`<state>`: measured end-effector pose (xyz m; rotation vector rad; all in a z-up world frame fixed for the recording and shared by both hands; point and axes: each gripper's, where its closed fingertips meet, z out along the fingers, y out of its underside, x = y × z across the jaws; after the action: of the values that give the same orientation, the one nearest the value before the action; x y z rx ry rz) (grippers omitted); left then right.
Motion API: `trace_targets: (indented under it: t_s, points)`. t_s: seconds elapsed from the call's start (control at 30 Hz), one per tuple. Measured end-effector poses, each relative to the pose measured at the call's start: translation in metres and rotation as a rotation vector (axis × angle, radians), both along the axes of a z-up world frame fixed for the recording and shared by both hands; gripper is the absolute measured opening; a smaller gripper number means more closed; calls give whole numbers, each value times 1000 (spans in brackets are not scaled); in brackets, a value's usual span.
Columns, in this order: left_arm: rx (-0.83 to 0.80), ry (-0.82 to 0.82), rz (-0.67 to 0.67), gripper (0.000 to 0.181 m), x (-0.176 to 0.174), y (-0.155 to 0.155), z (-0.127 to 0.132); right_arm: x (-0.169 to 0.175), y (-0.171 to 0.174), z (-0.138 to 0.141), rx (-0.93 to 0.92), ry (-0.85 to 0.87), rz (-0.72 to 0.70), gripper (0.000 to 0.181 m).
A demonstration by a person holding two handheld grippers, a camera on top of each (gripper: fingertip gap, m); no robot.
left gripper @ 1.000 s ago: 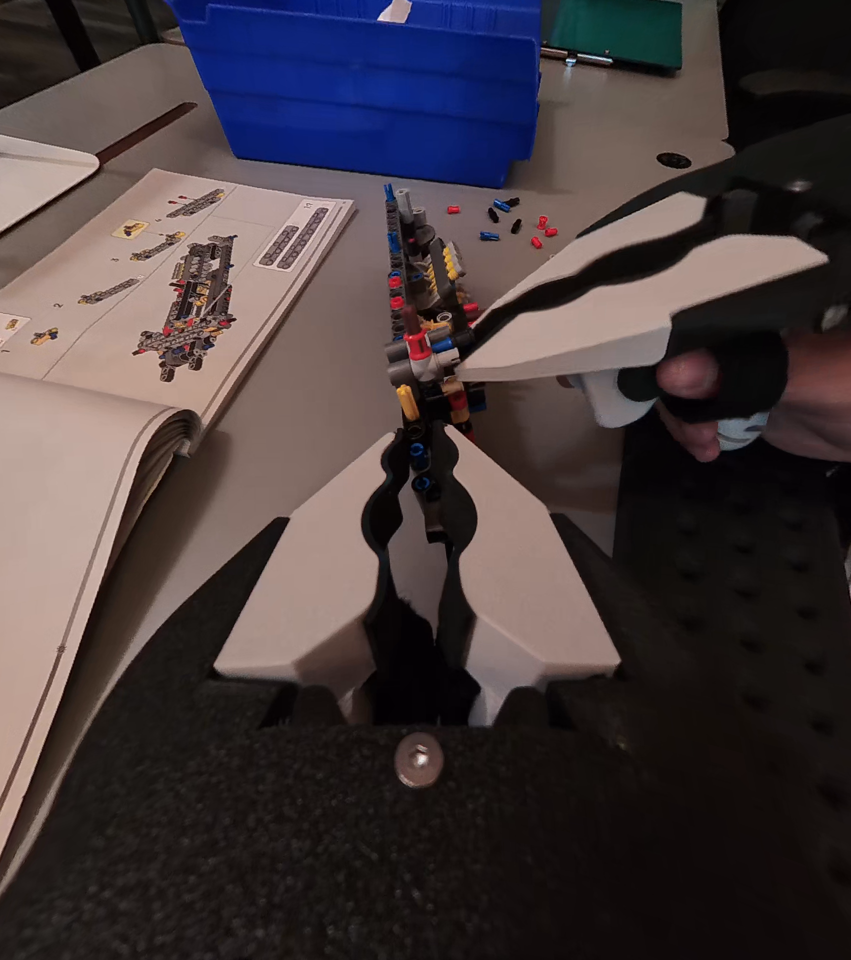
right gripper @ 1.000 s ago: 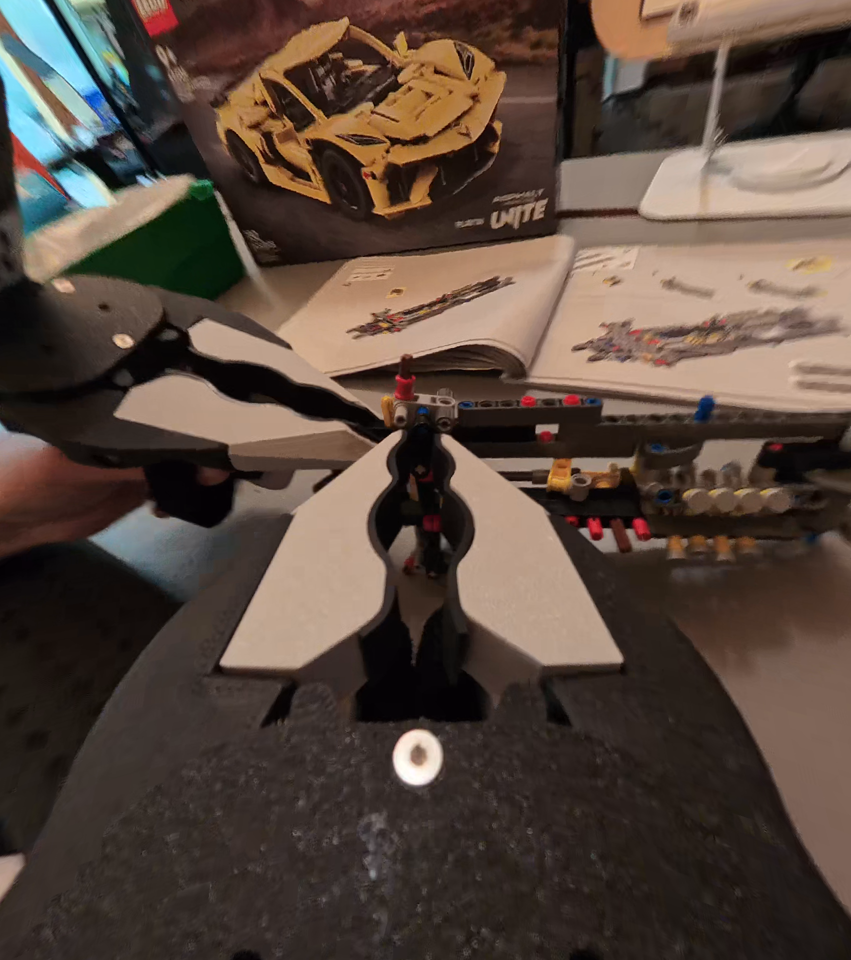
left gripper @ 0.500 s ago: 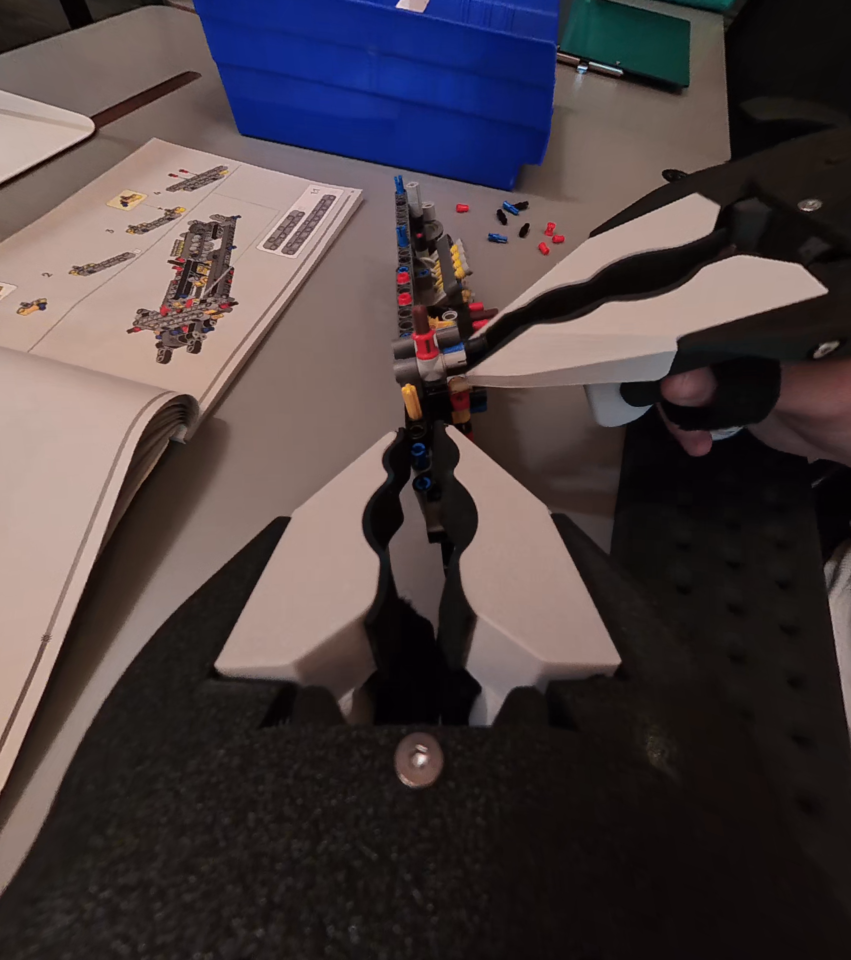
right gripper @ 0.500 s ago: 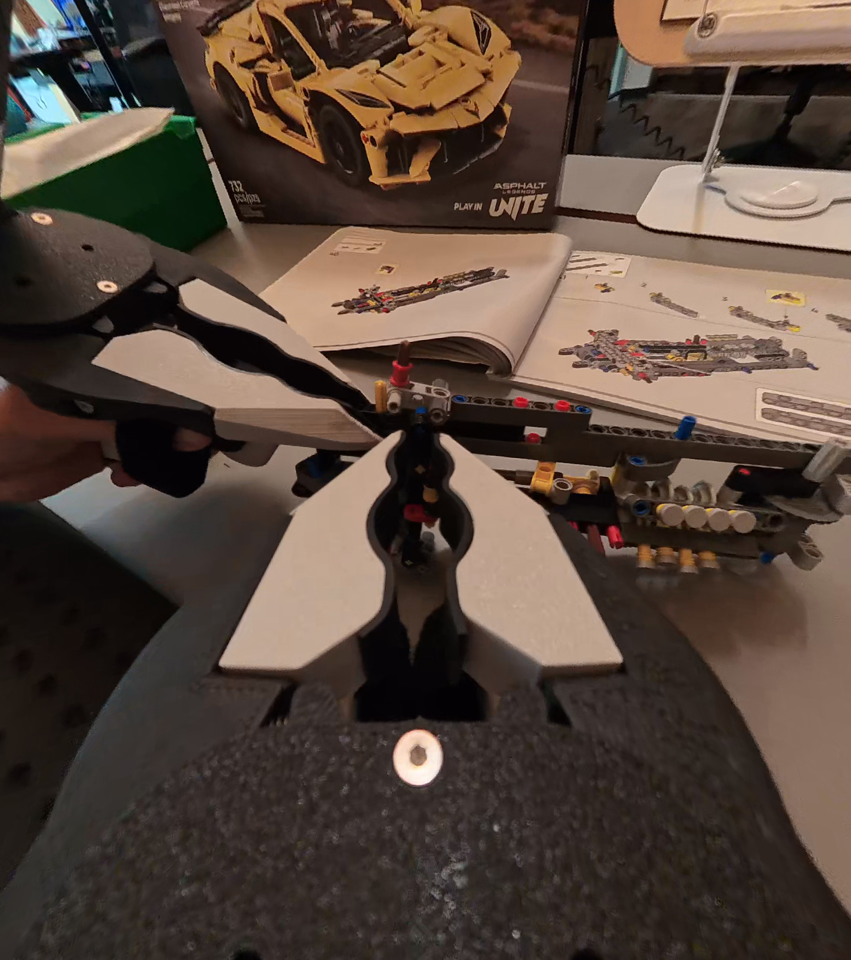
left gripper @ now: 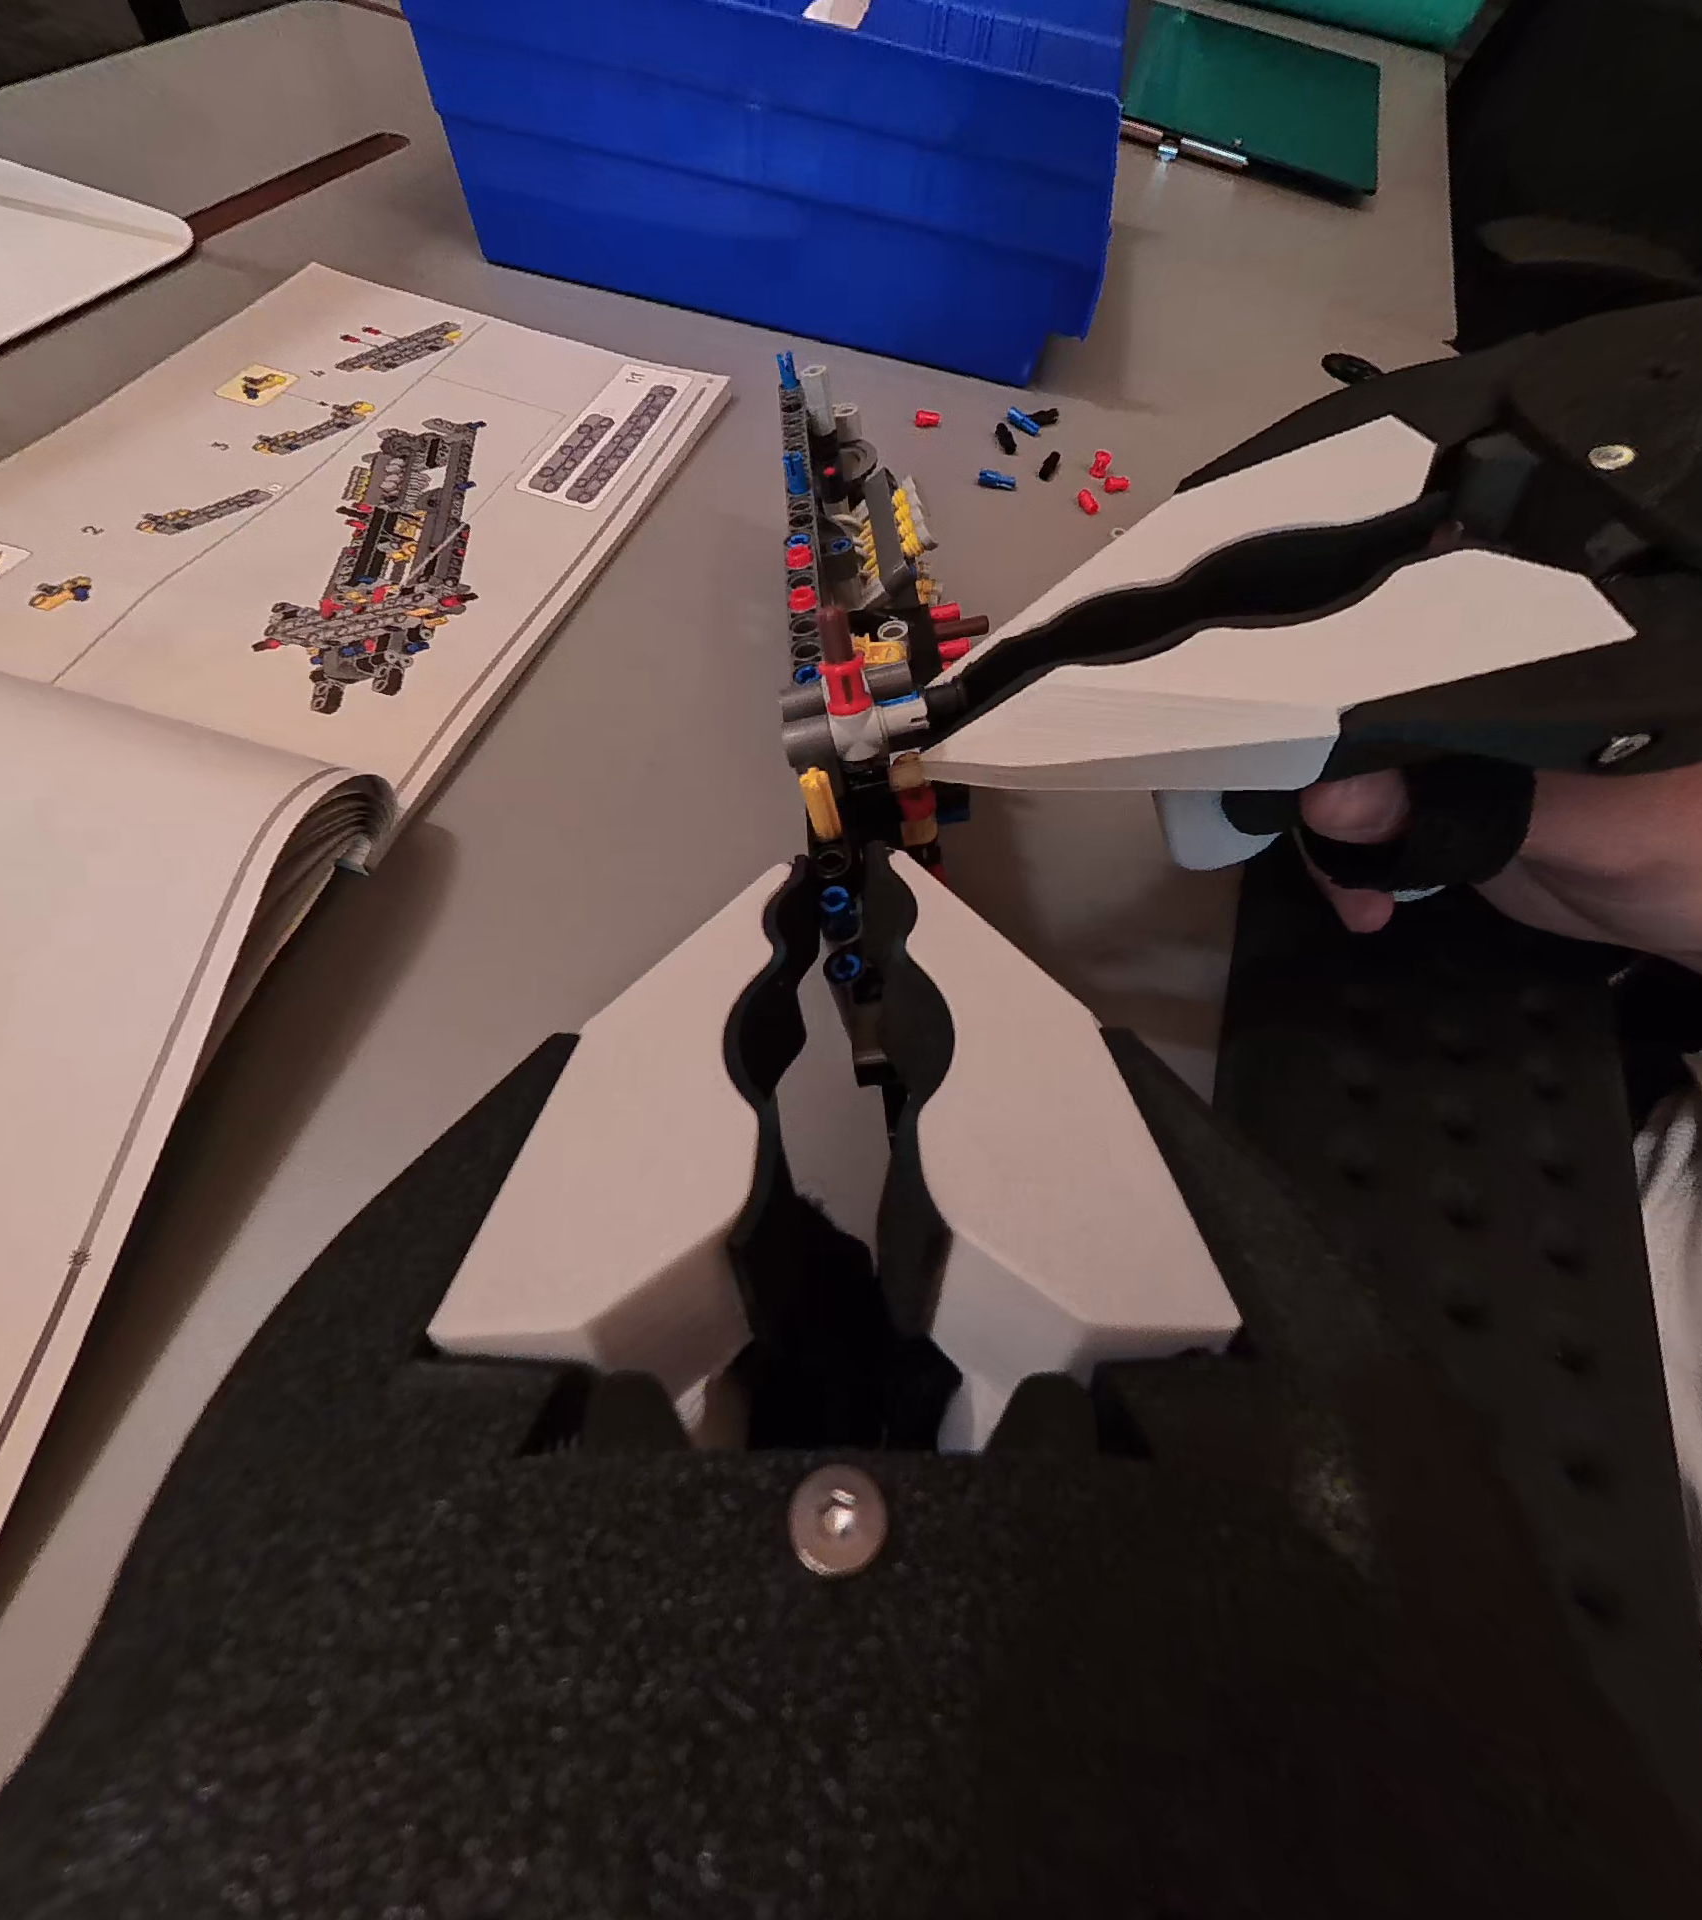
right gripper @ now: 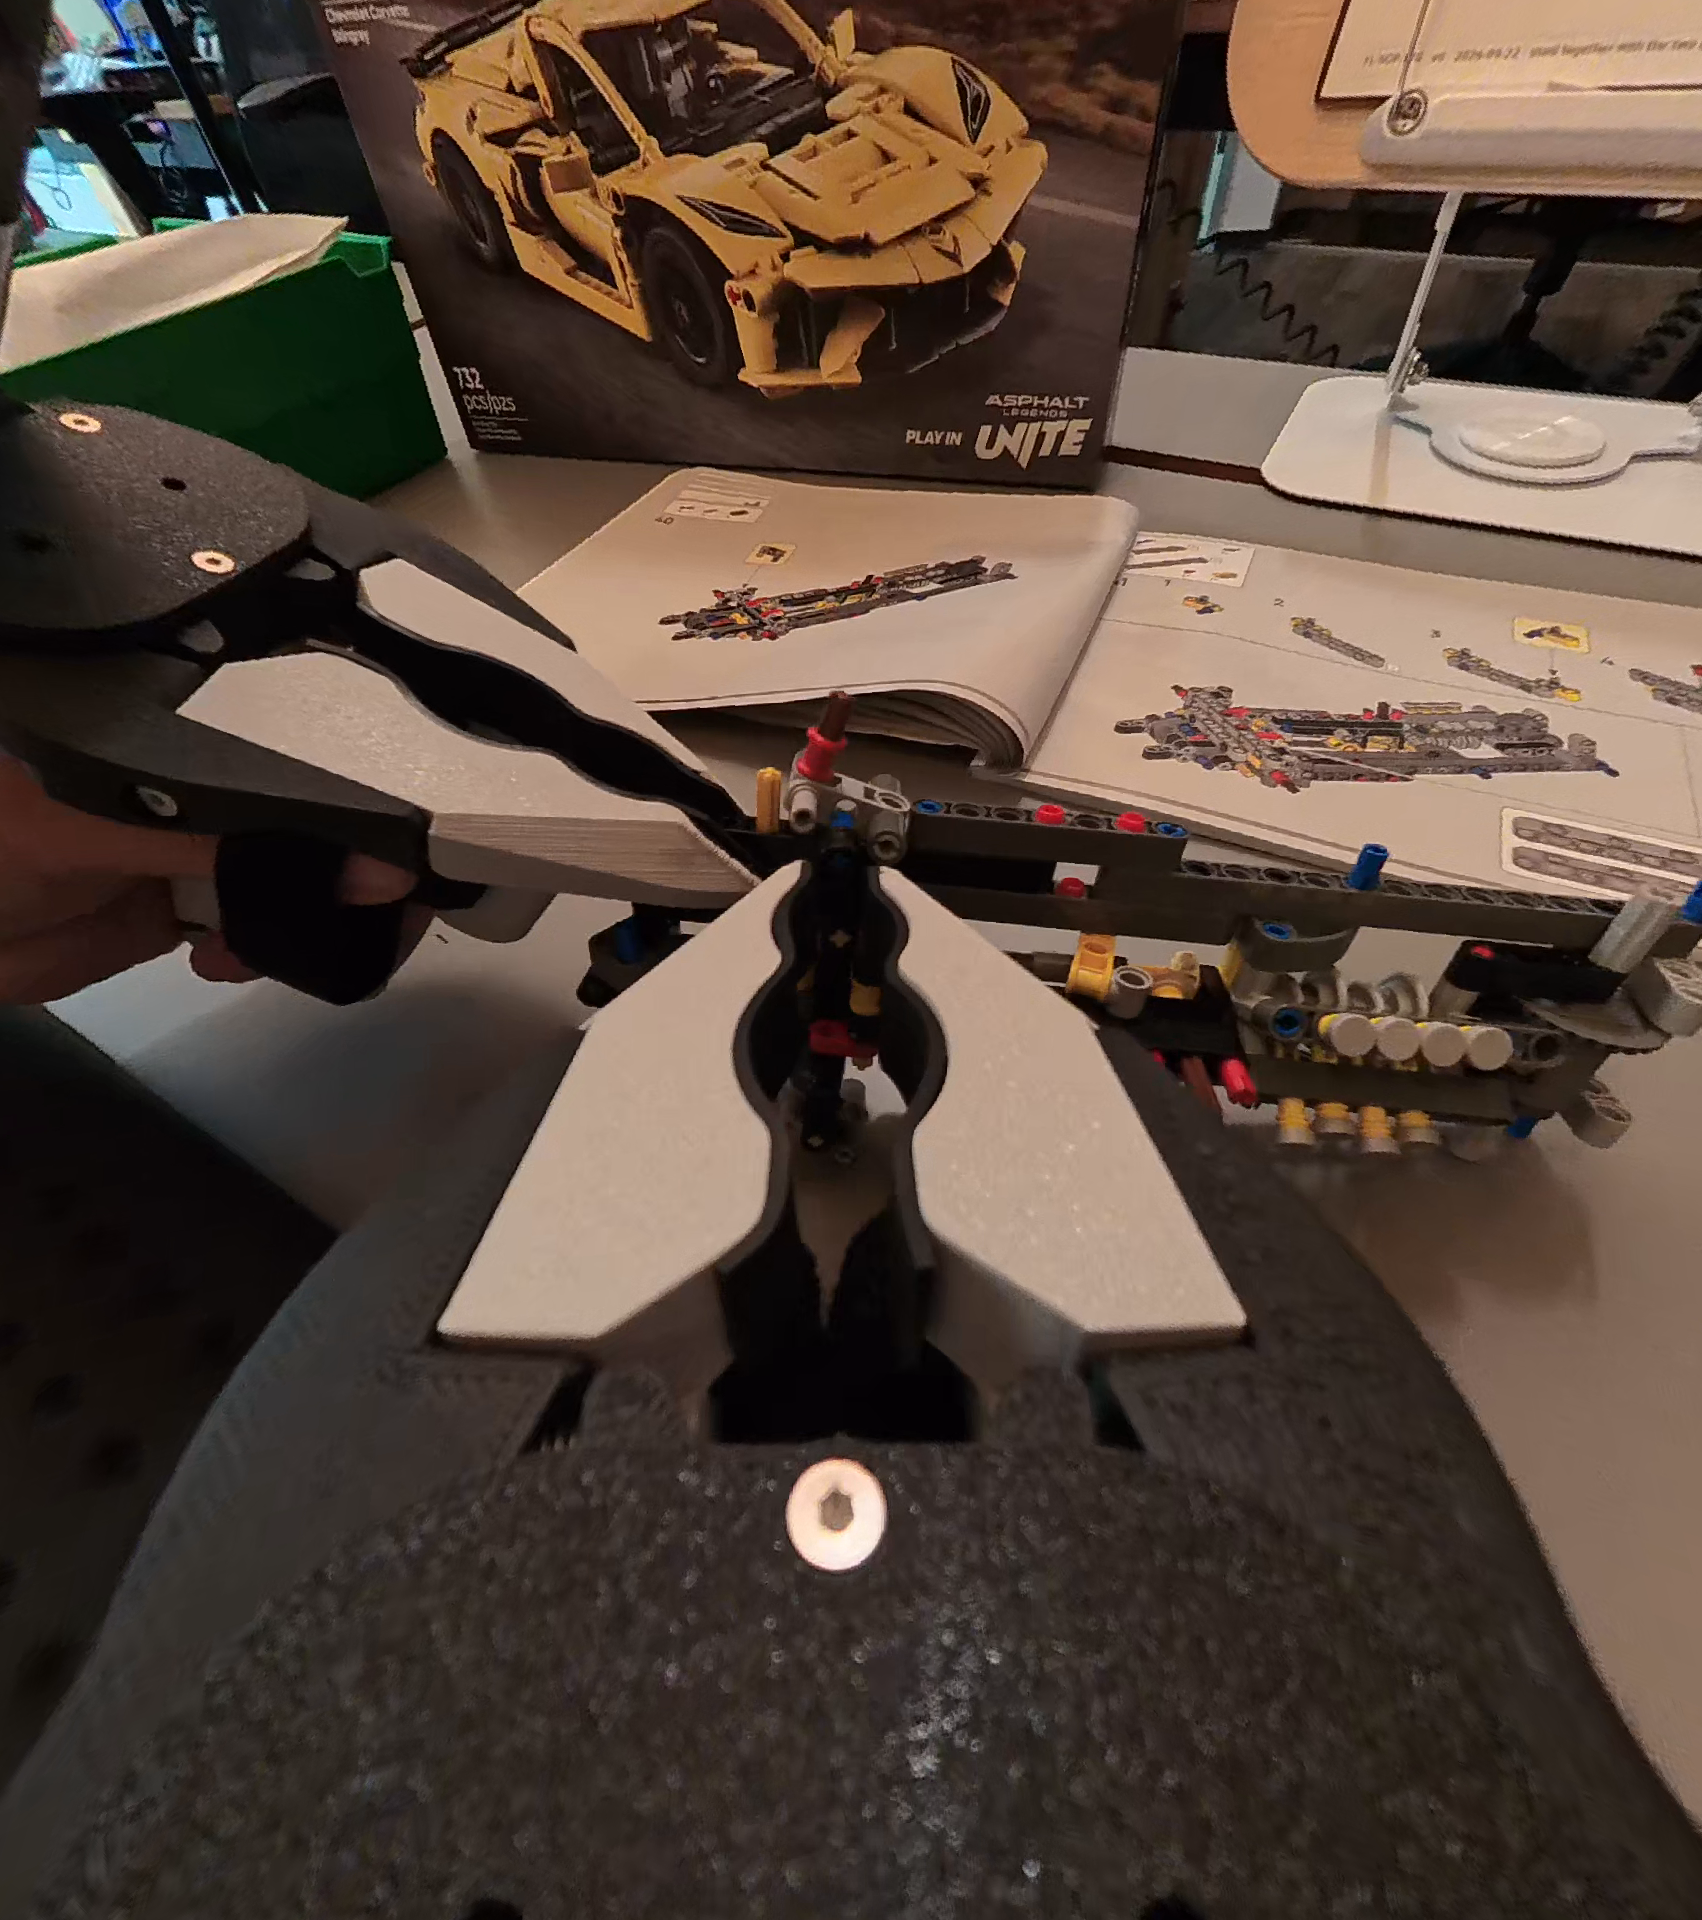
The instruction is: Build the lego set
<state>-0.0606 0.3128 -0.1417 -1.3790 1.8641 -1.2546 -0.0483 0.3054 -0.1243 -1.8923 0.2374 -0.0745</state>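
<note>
On the grey table (left gripper: pixel 618 790), an open manual (left gripper: pixel 203 582) lies left of the long lego frame (left gripper: pixel 805 582), a blue bin (left gripper: pixel 785 177) behind it; bare room to the right up to a black mat (left gripper: pixel 1429 1143). Loose pins (left gripper: pixel 1044 457) sit near the bin. Left gripper (left gripper: pixel 842 883) clamps the frame's near end — right gripper (right gripper: pixel 836 883) pinches it from the side, beside a red-and-grey connector (left gripper: pixel 852 707).

Indoor light is dim and warm, falling mostly from above; the grey table (left gripper: pixel 618 790) catches a soft sheen without hard glare. Soft shadows pool under the open booklet (left gripper: pixel 151 935) and the lego assembly (right gripper: pixel 1346 997). Both wide-angle views bend straight lines near the edges, and the corners fall dark. The nearest foreground looks slightly soft.
</note>
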Motion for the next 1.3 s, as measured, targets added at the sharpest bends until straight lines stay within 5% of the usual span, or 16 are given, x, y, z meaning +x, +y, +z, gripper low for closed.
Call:
trace_targets:
  t_s: [0.23, 0.53, 0.87, 0.97, 1.1, 1.3]
  points:
    - [2, 2, 3, 6, 0, 1, 0, -1, 1, 0, -32, -146, -2, 7]
    - [-21, 8, 8, 6, 1, 3, -1, -2, 2, -1, -18, 30, 35, 7]
    - [-59, 20, 4, 6, 2, 6, -2, -7, -10, 8, 6, 35, 142, 7]
    - [-56, 18, -1, 6, 2, 6, -2, -10, -34, -21, -259, 35, 299, 7]
    - [-48, 17, -5, 6, 1, 5, -2, 20, -77, -35, -588, 186, 272, 7]
    - [-27, 14, -9, 6, 0, 5, -1, 47, -108, -48, -892, 123, 250, 7]
